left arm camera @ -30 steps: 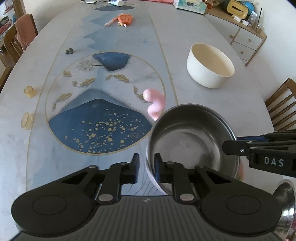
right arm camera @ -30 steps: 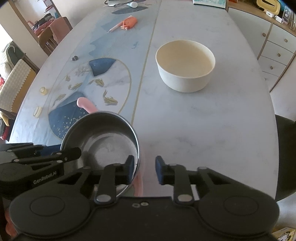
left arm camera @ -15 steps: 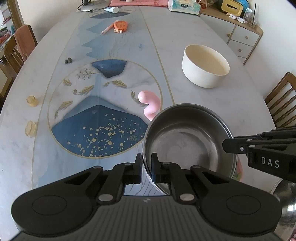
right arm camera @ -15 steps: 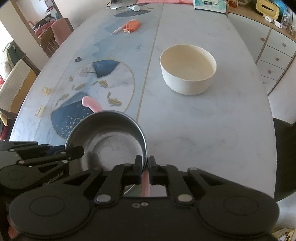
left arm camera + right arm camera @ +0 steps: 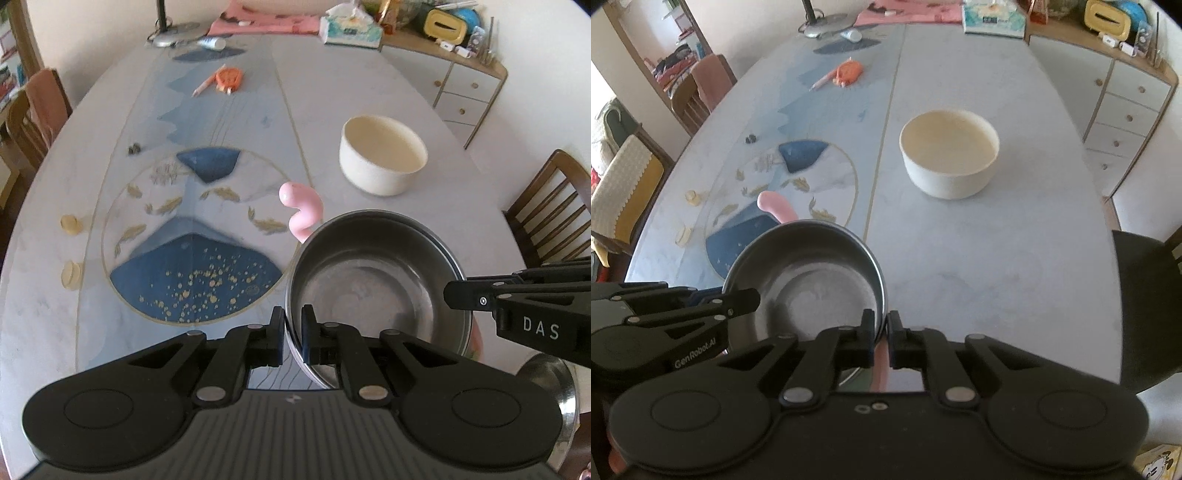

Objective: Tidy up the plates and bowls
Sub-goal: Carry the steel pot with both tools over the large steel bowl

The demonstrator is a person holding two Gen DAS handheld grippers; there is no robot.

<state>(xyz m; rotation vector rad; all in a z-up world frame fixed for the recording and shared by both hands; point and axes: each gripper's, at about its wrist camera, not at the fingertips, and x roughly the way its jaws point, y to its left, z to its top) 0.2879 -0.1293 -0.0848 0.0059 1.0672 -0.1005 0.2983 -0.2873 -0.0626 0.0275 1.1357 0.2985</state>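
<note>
A steel bowl (image 5: pixel 376 288) hangs a little above the table, held at both sides. My left gripper (image 5: pixel 293 326) is shut on its left rim. My right gripper (image 5: pixel 881 330) is shut on the right rim of the same steel bowl (image 5: pixel 812 280). Each gripper shows in the other's view: the right gripper (image 5: pixel 448 295) comes in from the right, the left gripper (image 5: pixel 755 299) from the left. A cream bowl (image 5: pixel 384 158) stands empty farther back on the right, also seen as the cream bowl (image 5: pixel 949 155). A pink curved piece (image 5: pixel 303 214) sticks out behind the steel bowl; the rest of it is hidden.
A second steel vessel (image 5: pixel 550 384) sits at the lower right edge. An orange item with a pen (image 5: pixel 229 77), a tissue box (image 5: pixel 351 31) and small yellow pieces (image 5: pixel 70 225) lie on the patterned table (image 5: pixel 110 332). Wooden chairs (image 5: pixel 554 206) and a drawer cabinet (image 5: pixel 1123 110) flank it.
Both grippers closed onto the steel bowl's rim, left then right side. The bowl has risen with them and the table now looks farther away.
</note>
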